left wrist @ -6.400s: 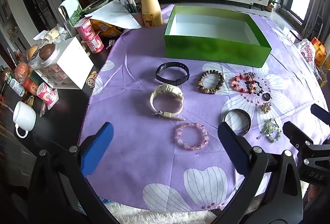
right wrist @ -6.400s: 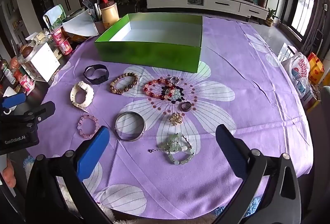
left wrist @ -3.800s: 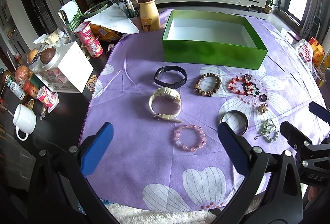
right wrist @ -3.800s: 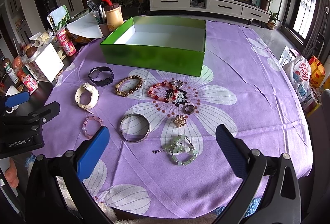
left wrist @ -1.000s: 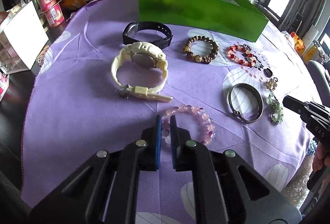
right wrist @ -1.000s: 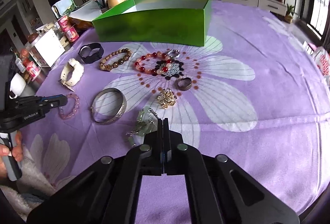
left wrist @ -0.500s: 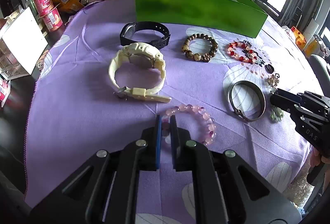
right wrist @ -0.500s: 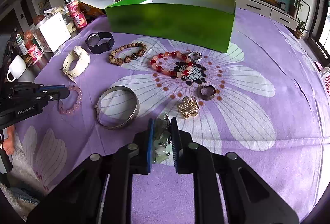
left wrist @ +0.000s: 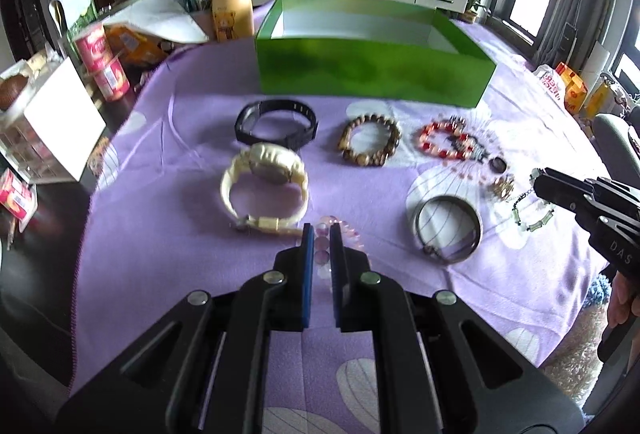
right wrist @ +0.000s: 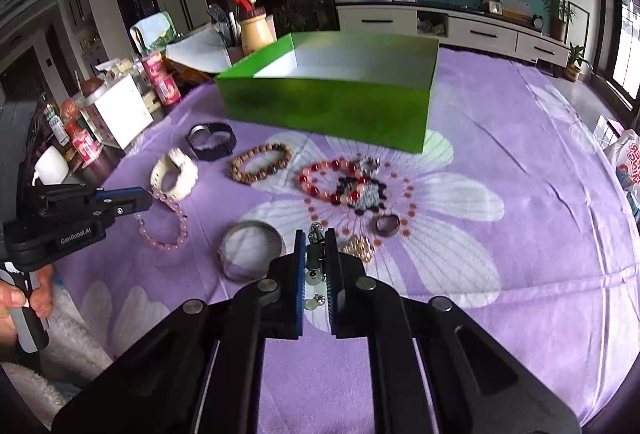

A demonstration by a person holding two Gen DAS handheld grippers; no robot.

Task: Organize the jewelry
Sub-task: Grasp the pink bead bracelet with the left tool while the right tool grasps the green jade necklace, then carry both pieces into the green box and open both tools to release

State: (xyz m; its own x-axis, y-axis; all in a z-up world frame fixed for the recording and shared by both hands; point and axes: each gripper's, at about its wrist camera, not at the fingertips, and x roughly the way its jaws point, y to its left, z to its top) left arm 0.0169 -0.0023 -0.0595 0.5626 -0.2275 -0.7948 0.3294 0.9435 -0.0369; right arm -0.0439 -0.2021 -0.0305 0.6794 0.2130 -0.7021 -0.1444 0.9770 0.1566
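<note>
Left hand-held gripper (left wrist: 319, 234): jaws narrowed onto the pink bead bracelet (right wrist: 163, 222), which is pinched at one side of its loop; in the right wrist view the rest of the loop hangs from the tips, low over the cloth.
Right hand-held gripper (right wrist: 315, 238): jaws narrowed onto the jade charm bracelet (right wrist: 314, 266), its chain and pale green beads caught between the pads; in the left wrist view the loose part trails below the tips.
Destination (judged): green box (left wrist: 372, 68), open-topped, at the far side of the bench (right wrist: 520, 254), straight ahead of both grippers.
Governing relation: the box lies forward and beyond the remaining pieces; its long axis runs across the line of travel, presenting a broad near wall that each load must be lifted over.
Nearer hand: cannot tell from these views.
Obstacles en route: cream watch (left wrist: 266, 186), black watch (left wrist: 276, 122), wooden bead bracelet (left wrist: 370, 140), red bead bracelet (right wrist: 340, 182), silver bangle (left wrist: 448, 228), ring (right wrist: 387, 224), gold brooch (right wrist: 358, 248).
Open room: free air above the pieces; bare cloth to the right of the box.
Risk (judged): dangling beads may snag the near wall.
</note>
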